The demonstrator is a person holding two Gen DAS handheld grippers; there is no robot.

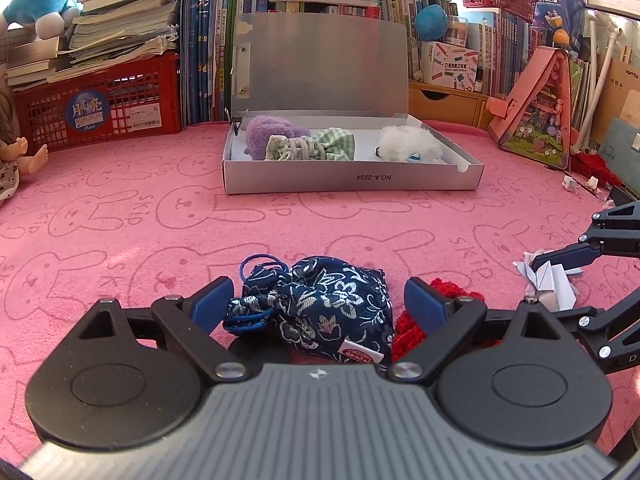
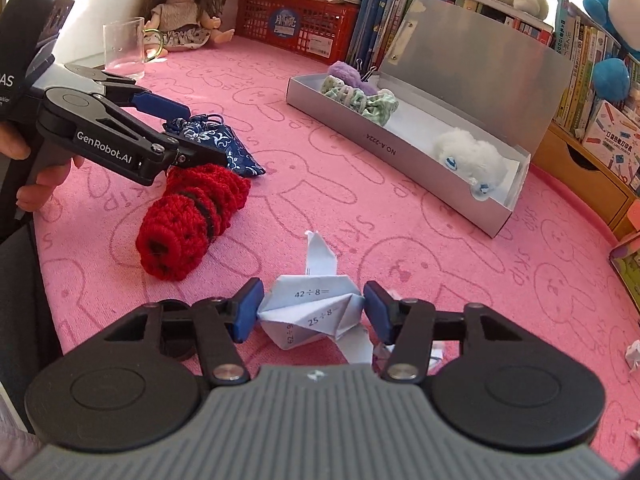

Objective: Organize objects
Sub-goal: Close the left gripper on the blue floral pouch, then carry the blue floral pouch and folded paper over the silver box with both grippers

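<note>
Folded paper (image 2: 316,312) with printed sums lies near the front edge of the pink surface (image 2: 360,208), and the right hand-held gripper (image 2: 313,311) has it between its blue pads, both touching its sides, the jaws roughly half open. Paper this thin could crush or unfold if they squeeze more, and the loose flap hanging below could catch on the cloth as it lifts. Small paper scraps (image 2: 636,356) nearby could be dragged along.

The left hand-held gripper (image 1: 318,300) stands wide open around the blue floral pouch (image 1: 320,308), which sits towards the front of the surface, left of the paper; its pads (image 1: 212,304) are just beside the cloth and I cannot tell if they press it. The red knitted tube (image 2: 192,224) lies against the pouch on its right side, so closing here may pinch the yarn too, or snag the pouch's blue cord (image 1: 256,264).

The open silver box (image 1: 352,180), nearer the back edge, already holds a purple plush (image 1: 264,136), a green checked cloth (image 1: 316,146) and a white plush (image 1: 408,144). Little bare floor remains between them, so anything dropped carelessly might land on the low front wall and tumble out.
</note>
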